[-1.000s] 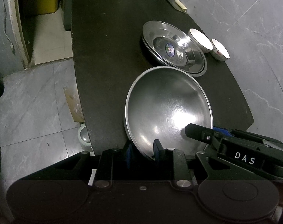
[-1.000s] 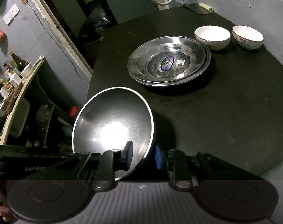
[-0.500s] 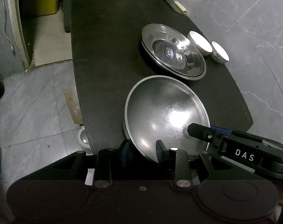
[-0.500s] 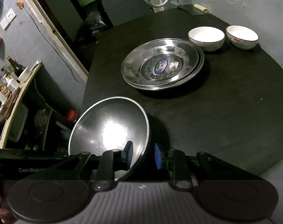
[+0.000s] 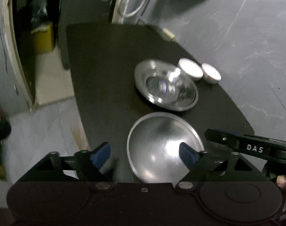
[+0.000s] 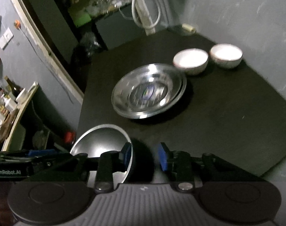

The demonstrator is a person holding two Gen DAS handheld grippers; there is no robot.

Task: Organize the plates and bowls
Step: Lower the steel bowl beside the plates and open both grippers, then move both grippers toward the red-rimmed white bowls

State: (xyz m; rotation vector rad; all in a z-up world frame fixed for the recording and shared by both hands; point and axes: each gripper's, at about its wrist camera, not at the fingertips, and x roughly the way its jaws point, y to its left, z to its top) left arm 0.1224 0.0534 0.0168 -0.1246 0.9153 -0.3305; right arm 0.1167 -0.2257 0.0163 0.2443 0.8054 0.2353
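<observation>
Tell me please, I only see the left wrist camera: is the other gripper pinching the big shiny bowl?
Observer: No. In the right wrist view the right gripper straddles the steel bowl at its rim, one pad inside and one outside, not squeezing. Its jaws have just been opening.
Operator: What's past the table edge by the bowl?
Observer: A pale shelf crowded with bottles.

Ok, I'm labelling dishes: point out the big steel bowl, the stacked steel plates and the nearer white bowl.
big steel bowl (image 5: 161,143), left wrist view, inner wall.
stacked steel plates (image 6: 124,101), right wrist view, left rim.
nearer white bowl (image 6: 190,58), right wrist view, inside.
</observation>
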